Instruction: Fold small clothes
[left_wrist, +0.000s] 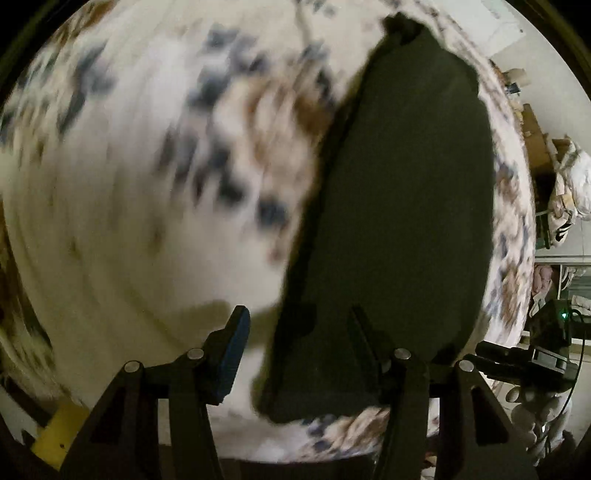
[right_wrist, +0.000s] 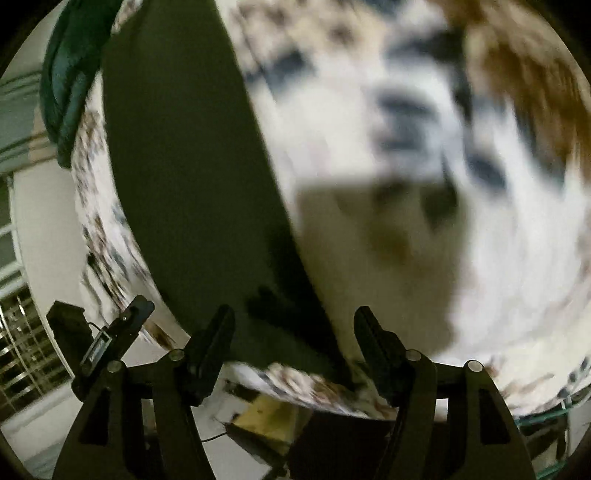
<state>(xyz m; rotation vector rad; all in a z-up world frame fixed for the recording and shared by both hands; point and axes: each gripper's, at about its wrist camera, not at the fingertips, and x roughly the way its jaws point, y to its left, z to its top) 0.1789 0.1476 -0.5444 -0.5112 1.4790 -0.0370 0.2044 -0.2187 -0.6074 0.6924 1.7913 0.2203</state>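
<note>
Left wrist: left tool gaping, empty, above dark garment; right tool likewise.

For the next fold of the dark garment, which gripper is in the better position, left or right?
Probably the left gripper. It is open, and the near end of the dark garment lies between its fingers. The right gripper is open too, but only the garment's edge reaches its gap. Both views are blurred.

Floral cloth motion-blurred; dark garment cut off.

Black jaws, blue pads, silver screws.
</note>
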